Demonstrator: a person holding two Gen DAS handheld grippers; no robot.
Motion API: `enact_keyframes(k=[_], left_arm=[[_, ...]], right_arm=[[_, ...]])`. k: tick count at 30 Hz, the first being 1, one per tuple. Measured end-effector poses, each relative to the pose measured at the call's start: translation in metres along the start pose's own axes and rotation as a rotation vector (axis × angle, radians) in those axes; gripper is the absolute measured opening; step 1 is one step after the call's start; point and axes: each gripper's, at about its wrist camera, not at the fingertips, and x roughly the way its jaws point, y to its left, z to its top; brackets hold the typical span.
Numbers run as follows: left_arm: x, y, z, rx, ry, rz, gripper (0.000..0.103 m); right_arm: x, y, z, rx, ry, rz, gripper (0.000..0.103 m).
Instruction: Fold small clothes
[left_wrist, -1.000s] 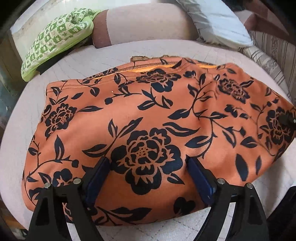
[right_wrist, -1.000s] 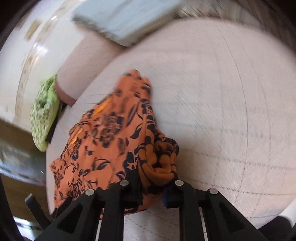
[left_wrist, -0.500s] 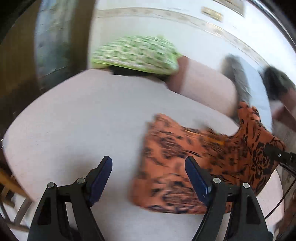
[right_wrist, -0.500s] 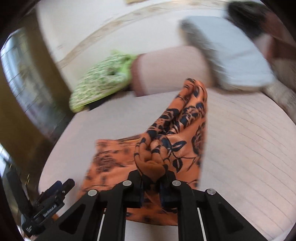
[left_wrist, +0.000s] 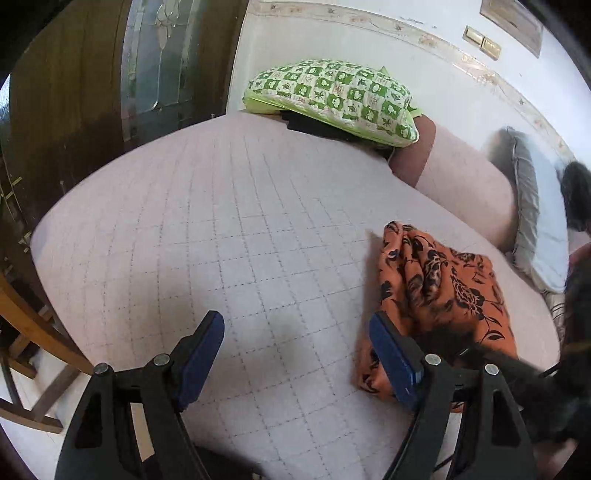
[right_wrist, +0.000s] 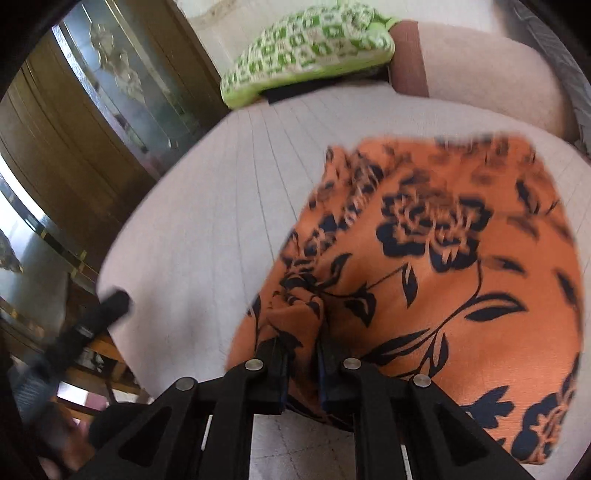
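Observation:
An orange garment with a dark floral print (right_wrist: 443, 266) lies folded over on the pale quilted bed (left_wrist: 221, 229). My right gripper (right_wrist: 301, 363) is shut on a bunched edge of the garment at its near left side. In the left wrist view the garment (left_wrist: 436, 284) lies to the right, beyond the right finger. My left gripper (left_wrist: 295, 354) is open and empty above bare bed surface, beside the garment and apart from it.
A green and white patterned pillow (left_wrist: 332, 99) lies at the bed's far edge on a dark object. A pink bolster (left_wrist: 461, 181) and a pale blue pillow (left_wrist: 539, 229) lie at the far right. A dark wooden door (left_wrist: 92, 92) and wooden furniture (left_wrist: 33, 332) stand left.
My left gripper has let go of the garment and moved left off it. My right gripper has carried its held edge across to the left, folding the garment over.

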Motion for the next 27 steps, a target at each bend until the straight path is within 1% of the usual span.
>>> enact_keyframes(k=[3, 4, 6, 7, 8, 9, 10, 11, 12, 13, 14, 15, 16, 17, 18, 19, 21, 22, 24, 25, 26, 27], left_arm=[[-0.004, -0.001, 0.001, 0.001, -0.018, -0.012, 0.082], [-0.007, 0.0, 0.001, 0.006, -0.029, -0.009, 0.082], [-0.009, 0.001, 0.004, 0.007, -0.043, -0.006, 0.082], [-0.011, 0.002, 0.005, 0.002, -0.052, -0.005, 0.082], [-0.011, 0.004, 0.006, -0.002, -0.055, 0.0, 0.082], [-0.01, 0.004, 0.008, -0.007, -0.05, 0.001, 0.082], [-0.009, 0.004, 0.009, -0.01, -0.042, -0.005, 0.082], [-0.008, 0.002, 0.011, -0.01, -0.035, -0.01, 0.082], [-0.007, -0.002, 0.012, -0.002, -0.029, -0.015, 0.082], [-0.009, -0.006, 0.014, 0.013, -0.031, -0.02, 0.082], [-0.01, -0.011, 0.017, 0.029, -0.041, -0.026, 0.082], [-0.009, -0.017, 0.02, 0.043, -0.041, -0.036, 0.082], [-0.007, -0.026, 0.026, 0.059, -0.03, -0.065, 0.082], [-0.005, -0.033, 0.032, 0.072, -0.026, -0.092, 0.082], [-0.004, -0.045, 0.041, 0.095, -0.025, -0.115, 0.082], [-0.002, -0.057, 0.048, 0.12, -0.02, -0.126, 0.082], [0.003, -0.075, 0.057, 0.147, -0.023, -0.163, 0.082], [0.009, -0.092, 0.062, 0.182, -0.011, -0.175, 0.082], [0.022, -0.112, 0.064, 0.232, 0.014, -0.201, 0.082], [0.032, -0.125, 0.062, 0.265, 0.031, -0.198, 0.082], [0.043, -0.134, 0.059, 0.292, 0.041, -0.18, 0.082], [0.058, -0.142, 0.053, 0.328, 0.065, -0.151, 0.082]], right_arm=[[-0.03, 0.0, 0.014, 0.02, -0.068, 0.047, 0.012], [-0.042, 0.004, 0.02, 0.027, -0.103, 0.065, 0.012], [-0.056, 0.009, 0.025, 0.036, -0.149, 0.092, 0.012], [-0.059, 0.011, 0.024, 0.04, -0.158, 0.113, 0.012], [-0.056, 0.014, 0.022, 0.028, -0.151, 0.137, 0.012], [-0.045, 0.015, 0.017, 0.007, -0.121, 0.145, 0.012], [-0.024, 0.017, 0.008, -0.025, -0.061, 0.144, 0.012], [0.006, 0.015, -0.004, -0.05, 0.016, 0.126, 0.013], [0.031, 0.009, -0.013, -0.041, 0.061, 0.103, 0.015], [0.047, 0.0, -0.022, -0.01, 0.094, 0.121, 0.015], [0.041, -0.003, -0.026, -0.003, 0.031, 0.164, 0.015], [0.034, -0.003, -0.026, -0.013, 0.002, 0.179, 0.021], [0.03, -0.001, -0.025, -0.019, -0.003, 0.202, 0.034], [0.03, -0.002, -0.024, -0.016, 0.012, 0.241, 0.041], [0.03, -0.004, -0.023, -0.001, 0.026, 0.274, 0.055], [0.03, -0.008, -0.023, 0.03, 0.029, 0.308, 0.059], [0.02, -0.015, -0.029, 0.087, 0.009, 0.333, 0.06], [0.01, -0.021, -0.036, 0.119, -0.006, 0.353, 0.06], [-0.009, -0.033, -0.05, 0.165, -0.028, 0.38, 0.062], [-0.019, -0.038, -0.058, 0.177, -0.037, 0.378, 0.062], [-0.036, -0.045, -0.068, 0.185, -0.049, 0.374, 0.062], [-0.043, -0.053, -0.07, 0.189, -0.059, 0.365, 0.062]])
